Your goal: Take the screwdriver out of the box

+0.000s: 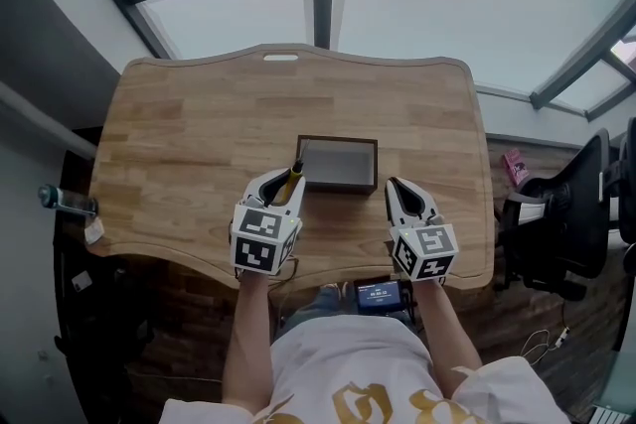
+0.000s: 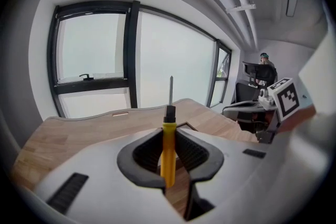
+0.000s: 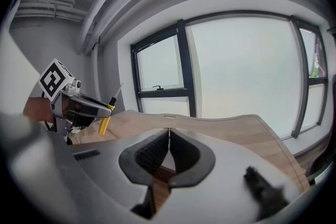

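While I hold left gripper (image 1: 283,184) over wooden desk (image 1: 189,134), its jaws pinch yellow-handled screwdriver (image 2: 168,149), shaft upward, at open box's (image 1: 338,142) near-left corner. My right gripper (image 3: 169,136): jaws together, empty.

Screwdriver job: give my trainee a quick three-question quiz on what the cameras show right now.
1. Which grips the screwdriver: A) left gripper, B) right gripper, C) neither?
2. True or false: the right gripper's jaws stand wide apart.
3. Fill in: the screwdriver's handle is coloured ___.
Key: 1 A; 2 false, they are together with nothing between them; 3 yellow.
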`<state>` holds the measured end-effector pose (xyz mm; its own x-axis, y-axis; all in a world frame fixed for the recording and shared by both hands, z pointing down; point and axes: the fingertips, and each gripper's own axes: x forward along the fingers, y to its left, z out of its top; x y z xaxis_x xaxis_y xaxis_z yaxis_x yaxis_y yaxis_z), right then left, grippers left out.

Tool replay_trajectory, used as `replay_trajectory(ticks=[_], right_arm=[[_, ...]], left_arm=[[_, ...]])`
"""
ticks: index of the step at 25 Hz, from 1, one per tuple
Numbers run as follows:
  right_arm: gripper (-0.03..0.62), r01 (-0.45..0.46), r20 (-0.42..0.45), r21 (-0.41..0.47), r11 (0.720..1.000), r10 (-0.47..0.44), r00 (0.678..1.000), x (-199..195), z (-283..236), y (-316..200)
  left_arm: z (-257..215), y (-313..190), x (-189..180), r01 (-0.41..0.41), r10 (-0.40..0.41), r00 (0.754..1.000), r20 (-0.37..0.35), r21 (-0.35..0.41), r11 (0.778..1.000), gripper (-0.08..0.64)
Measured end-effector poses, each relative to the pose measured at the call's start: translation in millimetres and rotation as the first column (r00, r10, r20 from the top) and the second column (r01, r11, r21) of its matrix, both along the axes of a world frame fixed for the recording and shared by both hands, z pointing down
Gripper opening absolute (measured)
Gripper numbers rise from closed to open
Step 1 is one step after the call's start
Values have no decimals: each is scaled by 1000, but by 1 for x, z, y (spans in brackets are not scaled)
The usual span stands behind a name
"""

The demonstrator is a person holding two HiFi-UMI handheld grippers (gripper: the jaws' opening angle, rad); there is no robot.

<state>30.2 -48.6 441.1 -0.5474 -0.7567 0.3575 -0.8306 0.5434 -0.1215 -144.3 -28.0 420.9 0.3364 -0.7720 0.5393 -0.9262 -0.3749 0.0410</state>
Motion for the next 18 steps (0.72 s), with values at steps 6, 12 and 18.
replay_trajectory(ticks=[6, 12, 18], right_arm=[[32, 7, 13, 31, 999, -7, 1000, 13, -11, 19], [32, 9, 30, 69, 998, -12, 999, 33, -30, 43], [32, 3, 63, 87, 996, -9, 998, 49, -39, 71]], left_arm=[[-8, 16, 5, 62, -60, 998, -25, 58, 996, 78], [-15, 40, 18, 125, -116, 990, -79, 126, 984, 78], [-18, 68, 37, 126, -115, 990, -85, 139, 982, 78]])
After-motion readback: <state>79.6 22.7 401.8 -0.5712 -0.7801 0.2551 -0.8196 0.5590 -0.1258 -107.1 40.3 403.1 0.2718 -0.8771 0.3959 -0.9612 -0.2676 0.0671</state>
